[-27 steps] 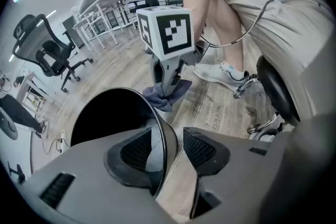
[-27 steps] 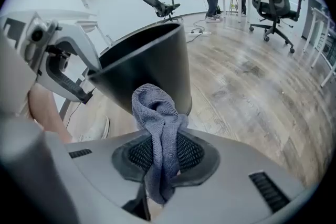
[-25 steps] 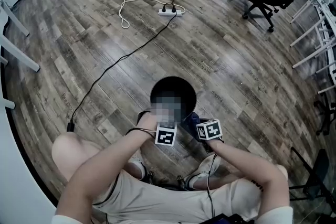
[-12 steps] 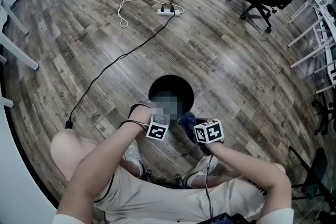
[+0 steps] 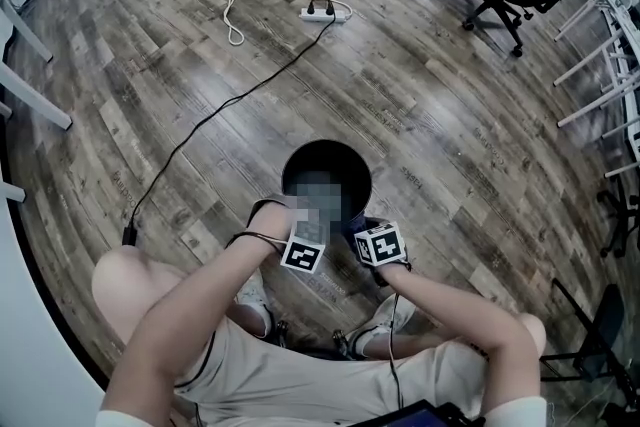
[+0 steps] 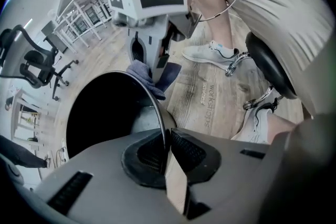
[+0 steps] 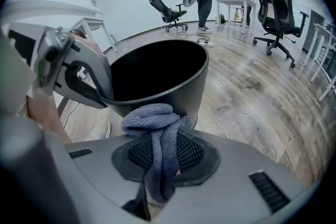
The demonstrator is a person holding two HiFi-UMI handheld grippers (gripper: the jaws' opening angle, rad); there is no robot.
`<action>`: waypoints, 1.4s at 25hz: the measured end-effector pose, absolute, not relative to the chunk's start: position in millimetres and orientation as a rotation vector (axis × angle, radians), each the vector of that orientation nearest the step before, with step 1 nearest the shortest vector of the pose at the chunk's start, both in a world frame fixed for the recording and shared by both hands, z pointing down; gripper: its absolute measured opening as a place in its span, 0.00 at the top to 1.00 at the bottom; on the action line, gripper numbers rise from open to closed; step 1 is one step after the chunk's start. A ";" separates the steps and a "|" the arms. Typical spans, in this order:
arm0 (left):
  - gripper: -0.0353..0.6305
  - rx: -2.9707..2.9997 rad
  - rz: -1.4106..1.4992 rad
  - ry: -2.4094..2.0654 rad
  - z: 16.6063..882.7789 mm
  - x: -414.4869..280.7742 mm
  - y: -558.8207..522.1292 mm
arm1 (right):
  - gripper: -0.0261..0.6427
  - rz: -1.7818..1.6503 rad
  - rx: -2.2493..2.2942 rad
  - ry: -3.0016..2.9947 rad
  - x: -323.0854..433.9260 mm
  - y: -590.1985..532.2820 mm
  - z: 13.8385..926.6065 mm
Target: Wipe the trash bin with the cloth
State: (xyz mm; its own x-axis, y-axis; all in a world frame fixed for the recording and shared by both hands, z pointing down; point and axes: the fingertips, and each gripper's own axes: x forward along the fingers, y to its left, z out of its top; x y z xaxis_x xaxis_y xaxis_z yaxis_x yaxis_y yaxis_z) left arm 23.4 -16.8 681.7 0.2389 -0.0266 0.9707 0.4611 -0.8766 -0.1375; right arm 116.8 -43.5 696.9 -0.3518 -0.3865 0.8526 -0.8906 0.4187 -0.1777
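At trash bin [image 5: 330, 155], left hand-held gripper [image 6: 167, 148] just closed on rim [image 6: 157, 107]; right hand-held gripper [image 7: 160, 157] pinches cloth [image 7: 152, 115]; cable [image 5: 230, 105] beyond.

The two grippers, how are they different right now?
The left gripper has just been closing and now pinches the thin rim of the trash bin. The right gripper pinches the bunched blue cloth. The left gripper's jaws sit almost together, while the right gripper's are kept apart by the cloth. Both are shut on something, right at the bin.
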 end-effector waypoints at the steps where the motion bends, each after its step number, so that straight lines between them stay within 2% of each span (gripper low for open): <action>1: 0.89 -2.130 -1.677 -0.398 681.2 24.5 -16.5 | 0.85 0.835 1.094 -1.917 118.8 -45.1 704.7; 14: 0.90 -2.184 -1.680 -0.341 680.8 35.2 -14.4 | 0.85 0.717 1.169 -1.780 128.1 -52.7 827.0; 21: 0.90 -2.205 -1.685 -0.303 683.0 39.1 -14.6 | 0.85 0.788 1.173 -1.788 132.9 -56.7 872.4; 25: 0.89 -2.209 -1.698 -0.290 682.6 42.2 -14.2 | 0.85 0.932 1.141 -1.758 135.1 -40.0 849.0; 28: 0.89 -2.234 -1.688 -0.281 679.4 42.7 -13.5 | 0.85 0.907 1.098 -1.804 134.3 -41.2 816.7; 29: 0.87 -2.246 -1.686 -0.282 678.8 42.9 -12.6 | 0.85 0.892 1.083 -1.815 135.2 -40.7 806.3; 31: 0.75 -2.258 -1.695 -0.289 678.7 42.6 -11.7 | 0.85 0.874 1.064 -1.832 138.4 -39.6 786.1; 35: 0.71 -2.252 -1.701 -0.287 676.8 40.3 -14.0 | 0.85 0.868 1.054 -1.858 144.0 -29.1 747.4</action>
